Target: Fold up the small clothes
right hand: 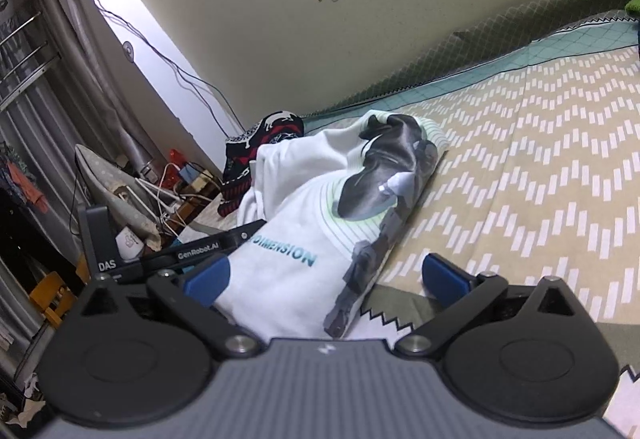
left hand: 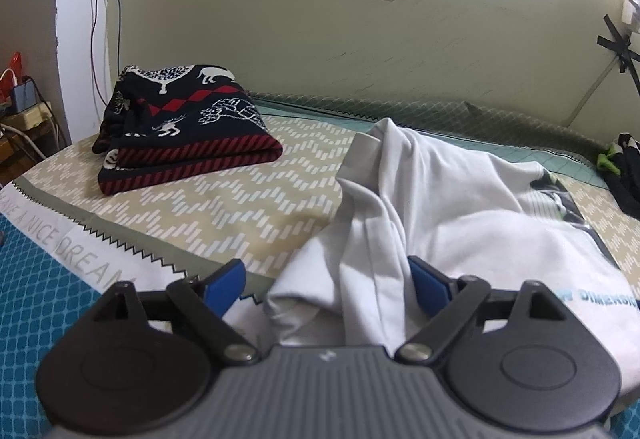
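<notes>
The white T-shirt lies bunched on the bed in the left wrist view, its cloth rumpled into long folds, a grey ribbed collar raised at the far side and a dark print with blue lettering at the right. The left gripper is released, its blue pads spread wide with a ridge of the shirt between them, not pinched. Far left sits a folded dark sweater with red and white patterns, well apart from the shirt. Dark and green clothes lie at the far right edge.

In the right wrist view the T-shirt shows its grey print, half folded. The right gripper is also released, the shirt's near edge between its pads. The sweater lies behind the shirt; an ironing board stands left of the bed.
</notes>
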`<state>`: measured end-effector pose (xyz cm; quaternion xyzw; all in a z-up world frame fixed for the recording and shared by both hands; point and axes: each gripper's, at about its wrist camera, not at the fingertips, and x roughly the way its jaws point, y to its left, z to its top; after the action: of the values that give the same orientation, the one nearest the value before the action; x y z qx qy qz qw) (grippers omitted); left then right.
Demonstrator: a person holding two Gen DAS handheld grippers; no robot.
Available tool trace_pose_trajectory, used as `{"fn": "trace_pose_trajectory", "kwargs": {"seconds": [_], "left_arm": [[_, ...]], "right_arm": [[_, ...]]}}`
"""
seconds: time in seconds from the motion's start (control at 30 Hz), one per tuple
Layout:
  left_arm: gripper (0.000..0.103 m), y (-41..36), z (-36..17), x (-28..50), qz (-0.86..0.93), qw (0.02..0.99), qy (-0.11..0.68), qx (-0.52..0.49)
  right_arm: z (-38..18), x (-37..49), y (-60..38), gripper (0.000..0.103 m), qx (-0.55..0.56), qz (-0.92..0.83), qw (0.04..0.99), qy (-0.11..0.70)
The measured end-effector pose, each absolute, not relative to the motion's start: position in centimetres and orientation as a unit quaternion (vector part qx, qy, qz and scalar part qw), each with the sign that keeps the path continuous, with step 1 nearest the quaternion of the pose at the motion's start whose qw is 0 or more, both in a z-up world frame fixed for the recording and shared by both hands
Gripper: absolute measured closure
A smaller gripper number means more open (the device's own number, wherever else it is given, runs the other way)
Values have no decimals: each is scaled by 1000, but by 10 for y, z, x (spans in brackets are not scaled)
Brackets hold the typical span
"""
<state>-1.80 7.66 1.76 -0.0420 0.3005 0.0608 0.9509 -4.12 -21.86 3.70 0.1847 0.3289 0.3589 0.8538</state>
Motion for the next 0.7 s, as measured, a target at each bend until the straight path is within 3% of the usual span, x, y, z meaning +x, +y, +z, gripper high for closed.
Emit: {"fn": "trace_pose_trajectory", "kwargs": {"seconds": [0.37,0.7], "left_arm": [[0,82,15,-13,72,945,313,-55],[0,90,12,-10,64,940,327,-76]], "right_arm": [[37,-41,-219,6,186,359,854,329],[37,-40,-219,6,182,359,854,329]]}}
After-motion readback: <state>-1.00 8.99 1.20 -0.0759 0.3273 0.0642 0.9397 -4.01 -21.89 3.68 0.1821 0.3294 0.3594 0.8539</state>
